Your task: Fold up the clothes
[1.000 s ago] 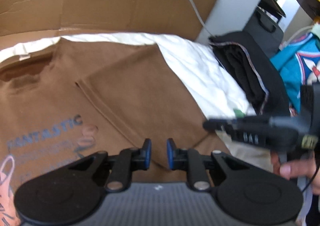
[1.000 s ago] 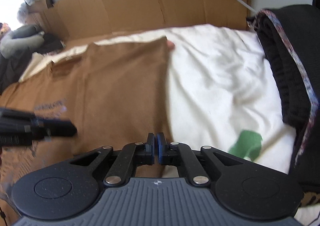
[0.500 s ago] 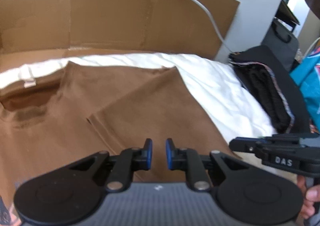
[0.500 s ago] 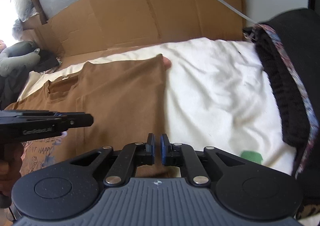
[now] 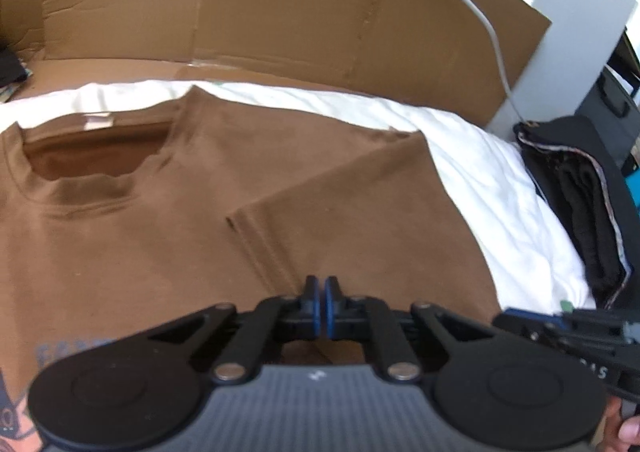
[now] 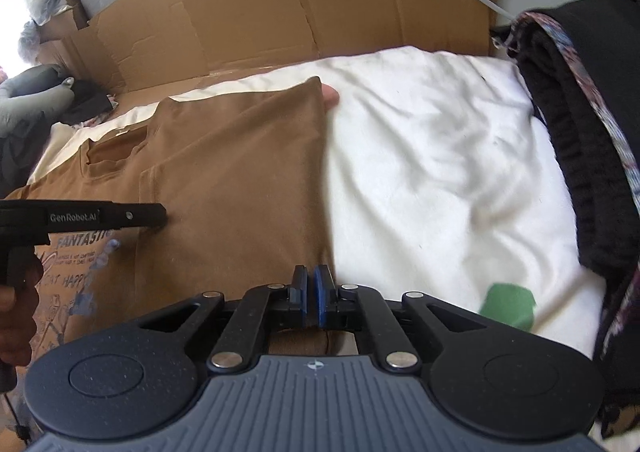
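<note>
A brown T-shirt (image 5: 160, 244) (image 6: 240, 172) lies flat on white bedding (image 5: 480, 172), collar (image 5: 92, 156) at the far left, print toward me. Its right side is folded inward, and the sleeve hem (image 5: 248, 240) crosses the chest. My left gripper (image 5: 320, 288) hovers over that hem with its jaws closing; the pads almost meet and no cloth shows between them. It enters the right wrist view from the left (image 6: 160, 214). My right gripper (image 6: 310, 276) sits over the folded right edge, jaws opening to a narrow slit with nothing seen in it.
Flattened cardboard (image 5: 280, 12) stands behind the bed, with a white cable (image 5: 492, 32) running across it. A stack of black folded clothes (image 6: 560, 132) borders the bedding on the right. A green patch (image 6: 508, 304) marks the sheet. Grey and dark items (image 6: 28, 100) lie far left.
The left gripper has moved toward the collar and its jaws have come together. The right gripper has stayed put and its pads have parted slightly.
</note>
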